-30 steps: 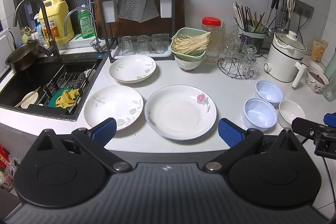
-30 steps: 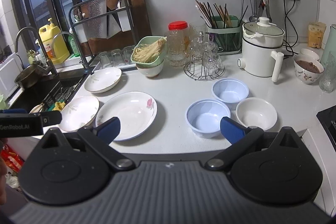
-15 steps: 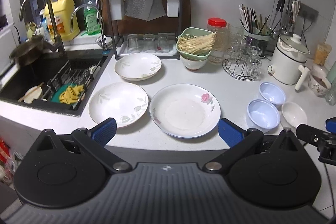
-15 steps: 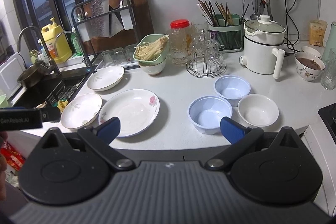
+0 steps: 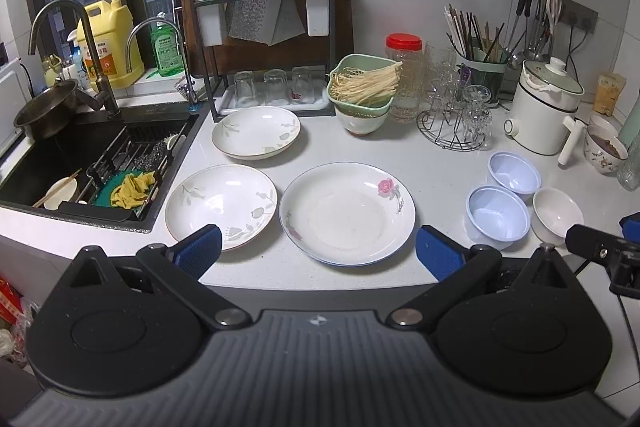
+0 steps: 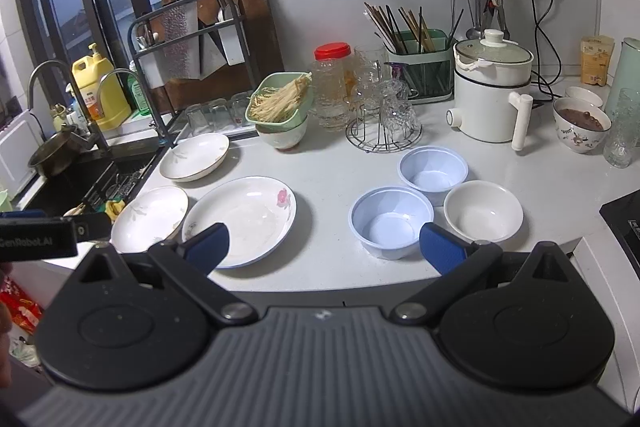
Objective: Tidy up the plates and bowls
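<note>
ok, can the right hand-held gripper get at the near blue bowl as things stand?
Probably yes. The right hand-held gripper is open and empty, and the near blue bowl sits just ahead of it near the counter edge. The white bowl and far blue bowl crowd its right and back rim; the near side is free.

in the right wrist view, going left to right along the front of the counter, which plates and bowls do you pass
leaf-pattern plate → rose plate → near blue bowl → white bowl. The far leaf plate and far blue bowl sit further back, so they are left out.
</note>
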`<act>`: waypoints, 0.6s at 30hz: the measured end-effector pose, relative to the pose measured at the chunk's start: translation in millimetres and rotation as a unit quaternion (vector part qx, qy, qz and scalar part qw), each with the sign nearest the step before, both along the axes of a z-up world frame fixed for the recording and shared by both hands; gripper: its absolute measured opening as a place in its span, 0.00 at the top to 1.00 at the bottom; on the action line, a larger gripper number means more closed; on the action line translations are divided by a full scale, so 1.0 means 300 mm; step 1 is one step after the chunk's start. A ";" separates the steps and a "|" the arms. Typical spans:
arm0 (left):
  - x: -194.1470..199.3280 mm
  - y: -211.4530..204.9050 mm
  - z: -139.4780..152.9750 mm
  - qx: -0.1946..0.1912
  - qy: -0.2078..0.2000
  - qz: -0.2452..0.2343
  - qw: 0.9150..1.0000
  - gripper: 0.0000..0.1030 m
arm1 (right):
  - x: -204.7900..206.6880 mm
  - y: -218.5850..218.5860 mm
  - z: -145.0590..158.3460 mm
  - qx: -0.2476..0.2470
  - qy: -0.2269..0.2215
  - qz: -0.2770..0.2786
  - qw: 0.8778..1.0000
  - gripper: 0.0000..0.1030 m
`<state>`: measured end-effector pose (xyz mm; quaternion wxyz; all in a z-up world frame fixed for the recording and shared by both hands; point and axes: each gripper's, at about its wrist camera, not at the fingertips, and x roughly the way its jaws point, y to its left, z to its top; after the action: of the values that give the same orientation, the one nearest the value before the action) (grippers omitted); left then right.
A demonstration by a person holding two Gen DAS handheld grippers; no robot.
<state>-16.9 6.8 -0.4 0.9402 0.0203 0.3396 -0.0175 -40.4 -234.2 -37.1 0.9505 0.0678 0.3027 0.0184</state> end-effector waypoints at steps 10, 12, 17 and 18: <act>0.015 -0.009 0.012 0.006 -0.011 -0.008 1.000 0.00 | 0.009 -0.002 -0.005 0.003 0.000 0.005 1.000 0.00; 0.018 -0.007 0.017 0.005 -0.012 -0.006 1.000 0.00 | 0.015 -0.001 -0.006 0.003 0.002 0.006 1.000 0.00; 0.022 0.001 0.007 0.000 -0.005 -0.005 1.000 0.00 | 0.019 -0.003 -0.005 0.011 0.006 0.005 1.000 0.00; 0.023 0.001 0.004 -0.001 -0.003 -0.004 1.000 0.00 | 0.018 -0.005 -0.005 0.013 0.005 0.005 1.000 0.00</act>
<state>-10.1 7.2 0.8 0.9411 0.0210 0.3369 -0.0219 -35.0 -235.7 -38.6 0.9479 0.0789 0.3075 0.0268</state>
